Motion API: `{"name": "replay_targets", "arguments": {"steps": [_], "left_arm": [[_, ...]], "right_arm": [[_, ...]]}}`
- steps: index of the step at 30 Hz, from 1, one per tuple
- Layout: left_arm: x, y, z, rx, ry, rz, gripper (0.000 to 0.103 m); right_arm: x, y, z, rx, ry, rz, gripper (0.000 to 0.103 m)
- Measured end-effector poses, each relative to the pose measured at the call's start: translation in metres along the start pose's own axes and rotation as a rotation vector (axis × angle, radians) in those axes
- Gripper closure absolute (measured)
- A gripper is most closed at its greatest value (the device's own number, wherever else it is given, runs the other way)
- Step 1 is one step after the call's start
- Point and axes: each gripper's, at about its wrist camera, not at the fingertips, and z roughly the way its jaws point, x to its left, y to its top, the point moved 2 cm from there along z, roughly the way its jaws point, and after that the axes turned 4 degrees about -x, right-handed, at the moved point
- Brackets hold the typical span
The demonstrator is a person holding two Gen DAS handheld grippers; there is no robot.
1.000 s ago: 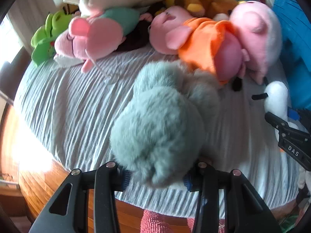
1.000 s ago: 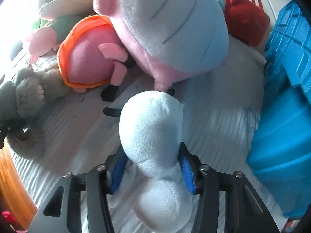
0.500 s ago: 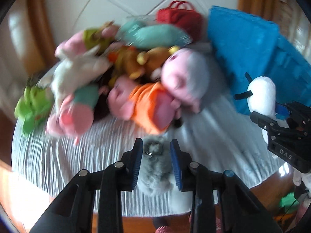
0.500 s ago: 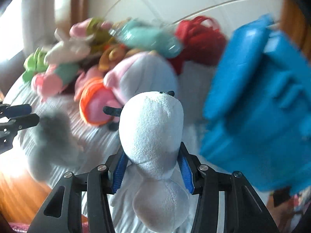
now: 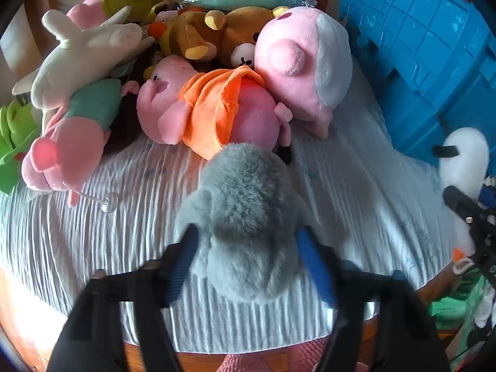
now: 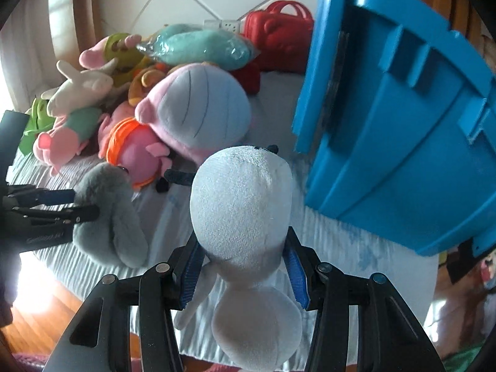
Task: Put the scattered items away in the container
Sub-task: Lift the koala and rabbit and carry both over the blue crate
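A grey fluffy plush (image 5: 245, 217) lies on the striped bedsheet (image 5: 93, 223) near its front edge. My left gripper (image 5: 248, 245) straddles it, jaws opening, the blue pads wide at its sides and not squeezing it. Seen from the right wrist view, the grey plush (image 6: 105, 217) rests on the bed with the left gripper (image 6: 80, 207) at its side. My right gripper (image 6: 241, 257) is shut on a white snowman-like plush (image 6: 241, 204), held above the bed beside the blue crate (image 6: 387, 139). The left wrist view has the white plush (image 5: 462, 161) at its right edge.
Several plush toys are piled at the back of the bed: a pink pig in orange (image 5: 217, 108), a big pink-and-grey one (image 5: 303, 62), a white one (image 5: 83, 52). A red bag (image 6: 279, 31) stands behind. The blue crate (image 5: 434, 62) fills the right side. Wooden floor lies below.
The left jaws, pinched narrow on the grey plush half a second ago, have spread wide around it. The right gripper has lifted the white plush toward the blue crate.
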Motion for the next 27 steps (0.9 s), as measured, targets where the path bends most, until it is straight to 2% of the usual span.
{"name": "replay_targets", "arguments": {"steps": [2,10,13,14,15,17,20,22,27], "left_arm": [[-0.003,-0.001,0.003,-0.004,0.024,0.001,0.022],[-0.009,-0.01,0.041,0.068,0.071,-0.016,0.022],[-0.009,-0.01,0.049,0.069,0.094,0.002,0.04],[-0.008,-0.01,0.048,0.066,0.093,0.006,0.053],[-0.007,-0.009,0.047,0.063,0.091,0.009,0.061],[-0.006,-0.009,0.044,0.056,0.087,0.016,0.065],[-0.007,-0.009,0.032,0.045,0.076,0.032,0.068],[-0.009,-0.007,0.012,0.011,0.061,0.05,0.068],[-0.023,0.009,-0.053,-0.137,0.021,0.143,0.068]], "right_arm": [[0.002,0.003,0.005,0.01,0.016,-0.012,0.054],[0.0,0.007,0.022,0.045,0.055,-0.066,0.054],[-0.003,0.005,0.032,0.067,0.061,-0.073,0.054],[-0.004,0.003,0.036,0.075,0.063,-0.073,0.054],[-0.005,0.002,0.038,0.081,0.065,-0.074,0.054],[-0.004,-0.001,0.042,0.091,0.07,-0.075,0.054],[-0.001,-0.002,0.038,0.086,0.077,-0.079,0.054],[0.0,-0.001,0.028,0.066,0.072,-0.086,0.054],[-0.001,0.006,-0.008,-0.007,0.038,-0.086,0.054]]}}
